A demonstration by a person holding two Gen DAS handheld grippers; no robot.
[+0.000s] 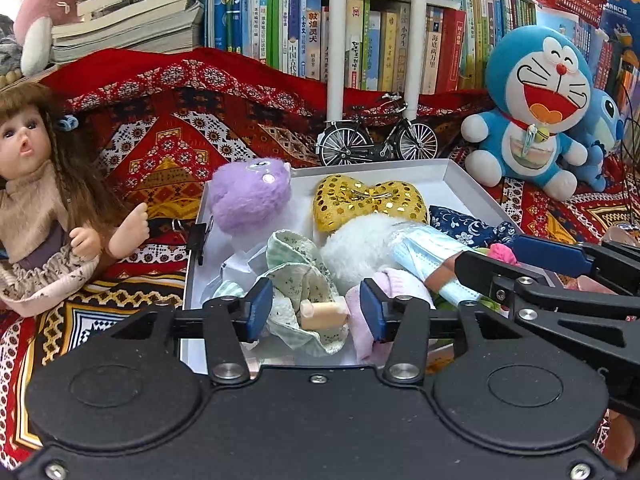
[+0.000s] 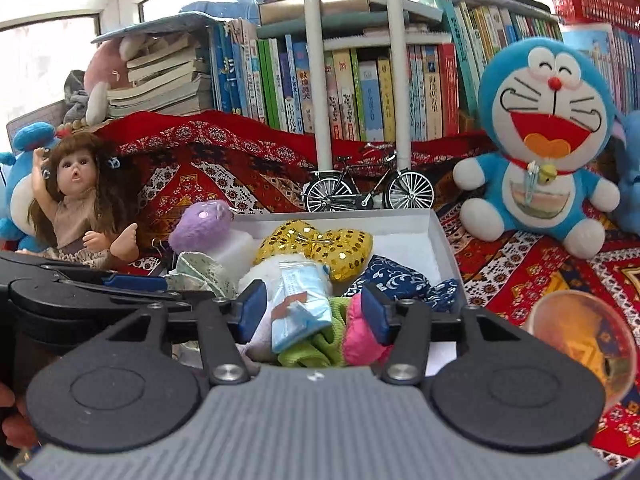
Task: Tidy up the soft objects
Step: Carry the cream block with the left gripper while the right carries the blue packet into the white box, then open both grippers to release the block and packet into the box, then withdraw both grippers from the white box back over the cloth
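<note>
A white box point(image 1: 460, 176) on the red patterned cloth holds a purple plush point(image 1: 250, 196), a gold sequin heart point(image 1: 368, 204), a white plush point(image 1: 356, 248), a packet of blue masks point(image 1: 428, 256) and a navy floral cloth point(image 1: 468, 224). My left gripper point(image 1: 316, 312) stands open over the box's near end. A green floral cloth point(image 1: 300, 272) wrapped round a small beige piece lies between its pads, with a pink sock point(image 1: 400, 284) beside it. My right gripper point(image 2: 314, 312) is open over the mask packet point(image 2: 300, 304), a green cloth point(image 2: 320, 344) and a pink soft piece point(image 2: 360, 340).
A long-haired doll point(image 1: 40, 184) sits left of the box and a blue cat plush point(image 1: 536, 108) sits at the back right. A model bicycle point(image 1: 376, 140) stands behind the box, before a shelf of books. An amber glass bowl point(image 2: 580, 332) lies right of the box.
</note>
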